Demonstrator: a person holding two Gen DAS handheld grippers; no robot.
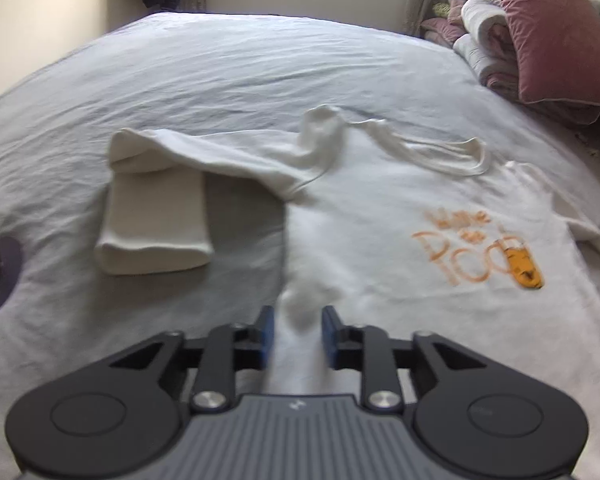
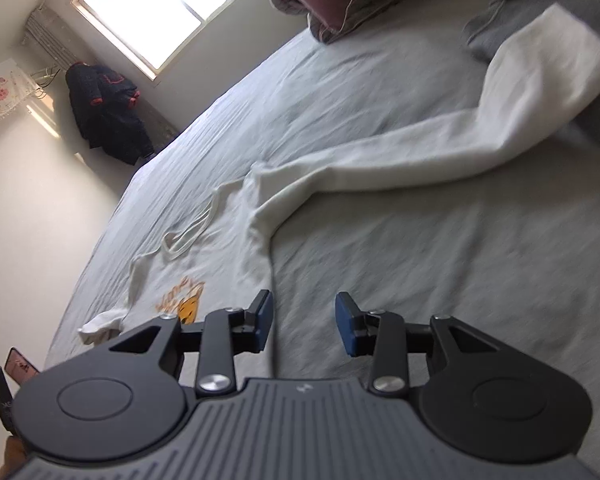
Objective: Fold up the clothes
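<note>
A white long-sleeved shirt (image 1: 380,220) with an orange print (image 1: 480,252) lies face up on the grey bed sheet (image 1: 220,72). One sleeve is folded back on itself, and its cuff end (image 1: 152,236) rests on the sheet to the left. My left gripper (image 1: 298,330) stands open low over the shirt's side edge, with white cloth between the jaws. In the right wrist view the other sleeve (image 2: 420,148) stretches out to the upper right. My right gripper (image 2: 305,322) is open over the sheet beside the shirt's body (image 2: 228,248), with nothing between its pads.
Pink pillows (image 1: 548,32) and folded white bedding (image 1: 484,32) are stacked at the head of the bed. A grey garment (image 2: 540,16) lies under the far sleeve's cuff. A dark jacket (image 2: 104,112) hangs by the window. A phone (image 2: 18,364) sits at the bed's edge.
</note>
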